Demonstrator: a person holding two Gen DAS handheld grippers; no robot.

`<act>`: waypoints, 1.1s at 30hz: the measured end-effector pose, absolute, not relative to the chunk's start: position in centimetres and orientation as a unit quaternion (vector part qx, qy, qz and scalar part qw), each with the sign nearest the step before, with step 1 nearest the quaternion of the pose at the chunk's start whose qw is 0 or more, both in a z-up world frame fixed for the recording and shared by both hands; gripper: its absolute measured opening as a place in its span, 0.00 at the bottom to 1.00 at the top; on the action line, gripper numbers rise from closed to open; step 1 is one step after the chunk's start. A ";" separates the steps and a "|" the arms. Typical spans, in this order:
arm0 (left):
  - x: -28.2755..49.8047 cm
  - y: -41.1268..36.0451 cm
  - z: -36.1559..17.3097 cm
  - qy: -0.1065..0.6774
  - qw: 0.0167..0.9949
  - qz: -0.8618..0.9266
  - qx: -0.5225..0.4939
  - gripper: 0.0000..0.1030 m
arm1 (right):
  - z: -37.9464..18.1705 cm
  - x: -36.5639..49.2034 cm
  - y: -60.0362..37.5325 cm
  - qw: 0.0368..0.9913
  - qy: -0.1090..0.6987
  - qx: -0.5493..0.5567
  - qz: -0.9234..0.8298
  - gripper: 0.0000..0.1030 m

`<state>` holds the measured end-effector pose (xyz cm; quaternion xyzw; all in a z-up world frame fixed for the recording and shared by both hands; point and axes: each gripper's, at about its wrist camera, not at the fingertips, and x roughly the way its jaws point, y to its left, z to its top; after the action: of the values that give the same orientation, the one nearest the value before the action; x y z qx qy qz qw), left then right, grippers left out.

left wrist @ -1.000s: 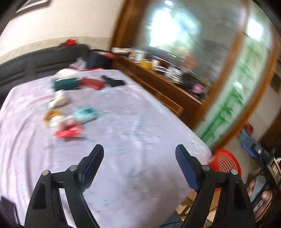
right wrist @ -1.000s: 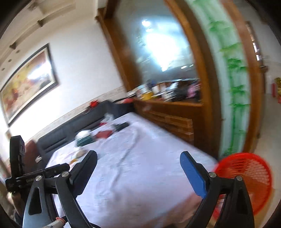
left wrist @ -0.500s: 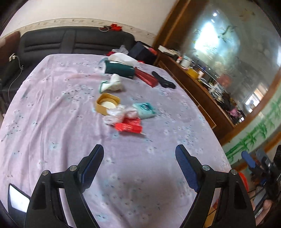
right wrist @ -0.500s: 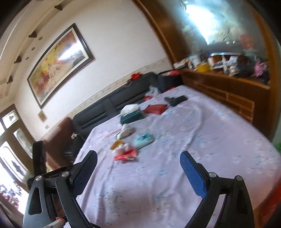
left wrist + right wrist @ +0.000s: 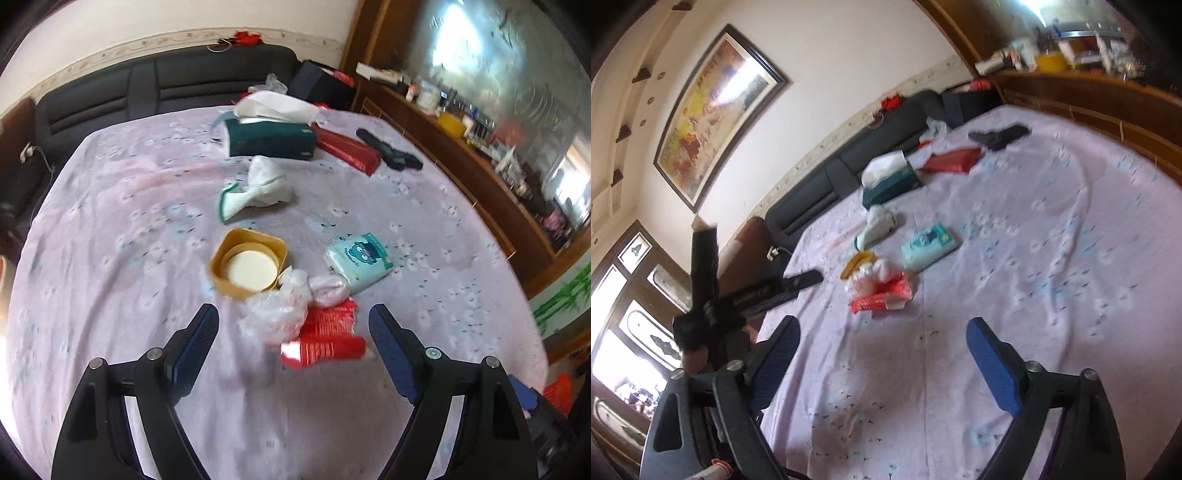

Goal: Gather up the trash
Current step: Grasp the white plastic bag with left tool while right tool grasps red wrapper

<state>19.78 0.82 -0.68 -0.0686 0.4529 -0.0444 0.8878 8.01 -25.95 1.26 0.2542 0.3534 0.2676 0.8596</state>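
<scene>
Trash sits mid-table on the cloth [image 5: 110,229]: red wrapper [image 5: 325,339], clear bag [image 5: 277,310], yellow tub [image 5: 249,262]. Left gripper [image 5: 293,332] hangs over the wrapper, jaws apart, empty. Right gripper [image 5: 882,345], just narrowing, is wide and empty.

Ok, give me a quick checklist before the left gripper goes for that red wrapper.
1. Left gripper open, nothing between its fingers: ok.
2. Red wrapper in view, ahead of the fingers: ok.
3. Wrapper free of neighbours: not ok, crumpled clear plastic overlaps it.
4. Right gripper open, empty, clear of the pile: ok.
5. Red basket reachable: cannot tell, only a corner shows past the table edge.
</scene>
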 end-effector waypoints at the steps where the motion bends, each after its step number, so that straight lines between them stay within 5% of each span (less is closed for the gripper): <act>1: 20.4 0.3 -1.1 0.457 0.886 -0.048 -0.057 0.78 | 0.6 8.6 -25.6 0.856 0.360 0.256 0.269 0.87; 4: 22.0 -1.0 -2.6 0.475 0.879 -0.045 -0.022 0.70 | -1.2 9.9 -24.7 0.847 0.379 0.260 0.267 0.82; 10: 23.3 -0.1 -4.7 0.506 0.861 -0.034 -0.023 0.34 | -3.5 12.4 -23.4 0.824 0.411 0.277 0.274 0.74; 15: 22.4 1.2 -4.3 0.503 0.862 -0.040 -0.048 0.19 | -4.3 14.0 -21.7 0.807 0.426 0.285 0.295 0.73; 26: 20.8 4.3 -3.9 0.505 0.854 -0.044 -0.118 0.15 | -6.2 18.7 -16.9 0.760 0.468 0.329 0.310 0.62; 29: 20.8 4.8 -4.1 0.507 0.851 -0.047 -0.130 0.15 | -7.3 19.9 -16.3 0.747 0.484 0.349 0.293 0.46; 31: 20.8 5.0 -4.4 0.512 0.847 -0.046 -0.137 0.15 | -7.9 20.4 -15.8 0.746 0.496 0.351 0.272 0.17; 33: 20.6 5.1 -4.4 0.511 0.847 -0.043 -0.139 0.15 | -8.4 20.6 -15.5 0.747 0.503 0.346 0.261 0.14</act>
<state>20.65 5.08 -4.38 -0.1393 0.5114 -0.0428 0.8469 20.63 -15.45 -8.37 0.3462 0.5034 0.2615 0.7472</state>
